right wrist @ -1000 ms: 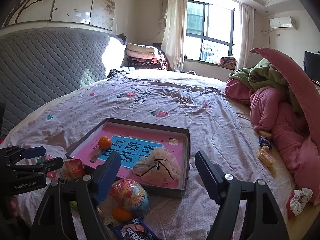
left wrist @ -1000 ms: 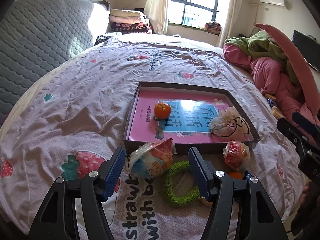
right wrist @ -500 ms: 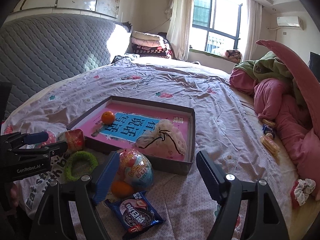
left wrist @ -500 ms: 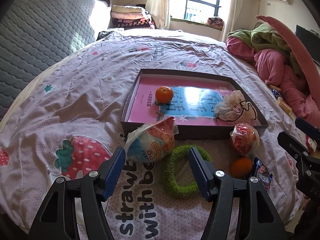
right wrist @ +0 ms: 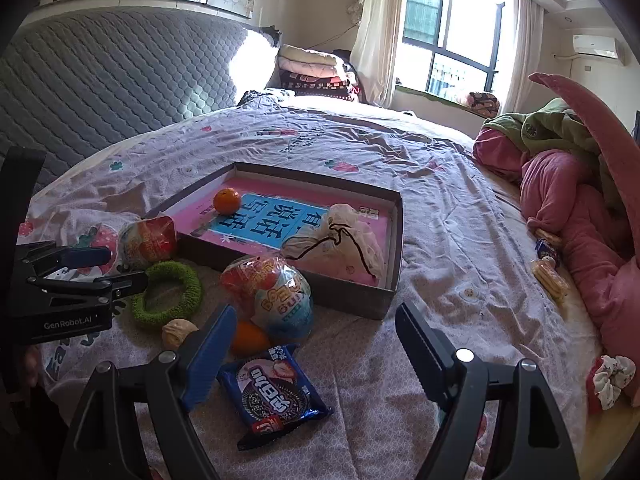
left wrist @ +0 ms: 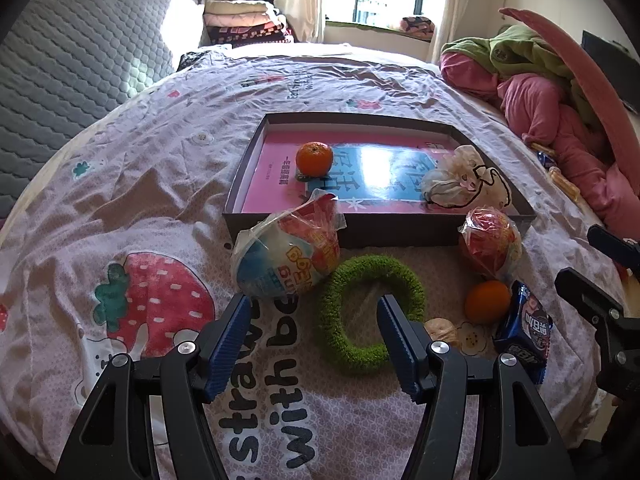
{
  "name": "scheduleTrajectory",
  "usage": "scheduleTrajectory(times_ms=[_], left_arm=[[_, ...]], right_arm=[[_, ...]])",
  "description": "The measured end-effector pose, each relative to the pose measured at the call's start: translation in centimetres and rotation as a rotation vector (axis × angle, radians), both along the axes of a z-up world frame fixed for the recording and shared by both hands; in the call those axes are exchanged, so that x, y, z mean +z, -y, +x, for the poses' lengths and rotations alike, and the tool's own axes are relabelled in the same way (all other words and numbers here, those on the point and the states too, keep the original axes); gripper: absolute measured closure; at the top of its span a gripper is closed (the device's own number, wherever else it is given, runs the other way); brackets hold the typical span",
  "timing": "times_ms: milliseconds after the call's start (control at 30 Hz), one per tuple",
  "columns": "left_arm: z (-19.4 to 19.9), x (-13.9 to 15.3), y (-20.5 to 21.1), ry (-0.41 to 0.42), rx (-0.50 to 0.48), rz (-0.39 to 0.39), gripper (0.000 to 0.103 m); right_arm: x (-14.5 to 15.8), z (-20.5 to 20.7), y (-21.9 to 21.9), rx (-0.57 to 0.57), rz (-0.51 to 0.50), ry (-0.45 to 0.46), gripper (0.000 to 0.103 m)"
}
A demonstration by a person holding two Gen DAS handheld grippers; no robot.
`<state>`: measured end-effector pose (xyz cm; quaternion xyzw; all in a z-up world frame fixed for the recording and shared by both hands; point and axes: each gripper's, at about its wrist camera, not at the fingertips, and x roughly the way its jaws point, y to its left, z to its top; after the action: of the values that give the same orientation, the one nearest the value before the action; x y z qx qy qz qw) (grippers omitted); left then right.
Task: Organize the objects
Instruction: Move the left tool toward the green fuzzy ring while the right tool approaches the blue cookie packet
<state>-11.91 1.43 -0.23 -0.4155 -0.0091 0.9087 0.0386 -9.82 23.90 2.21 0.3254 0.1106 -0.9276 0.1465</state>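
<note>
A shallow brown box (left wrist: 384,234) (right wrist: 352,298) on the bed holds a pink book, an orange (left wrist: 315,159) and a white bag (left wrist: 460,184). In front of it lie a wrapped toy egg (left wrist: 288,254), a green fuzzy ring (left wrist: 348,344), a second wrapped egg (right wrist: 276,292), a loose orange (right wrist: 248,336), a walnut (right wrist: 178,330) and a blue cookie pack (right wrist: 276,392). My left gripper (left wrist: 313,304) hangs open above the ring's left side. My right gripper (right wrist: 316,312) hovers over the cookie pack, its jaws opening, gripping nothing.
Pink and green bedding (right wrist: 568,200) is piled along the right side. Small snack packs (right wrist: 548,272) and a scrunchie (right wrist: 610,376) lie near it. A grey quilted headboard (left wrist: 60,80) runs along the left. The bed's near edge is just below both grippers.
Both grippers have sunk toward the items in front of the box, which now look larger. The right gripper's jaws have spread a little wider. No item has moved.
</note>
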Motion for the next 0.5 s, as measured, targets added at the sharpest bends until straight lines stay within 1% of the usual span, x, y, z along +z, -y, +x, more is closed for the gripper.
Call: scheduleTrajectory(times_ms=[233, 500], left_arm=[[0.2, -0.4, -0.2, 0.011, -0.021, -0.004, 0.036], [0.2, -1.1, -0.3, 0.040, -0.031, -0.008, 0.036]], right_arm=[[-1.3, 0.2, -0.2, 0.029, 0.027, 0.039, 0.022], [-2.3, 0.6, -0.3, 0.068, 0.015, 0.083, 0.022]])
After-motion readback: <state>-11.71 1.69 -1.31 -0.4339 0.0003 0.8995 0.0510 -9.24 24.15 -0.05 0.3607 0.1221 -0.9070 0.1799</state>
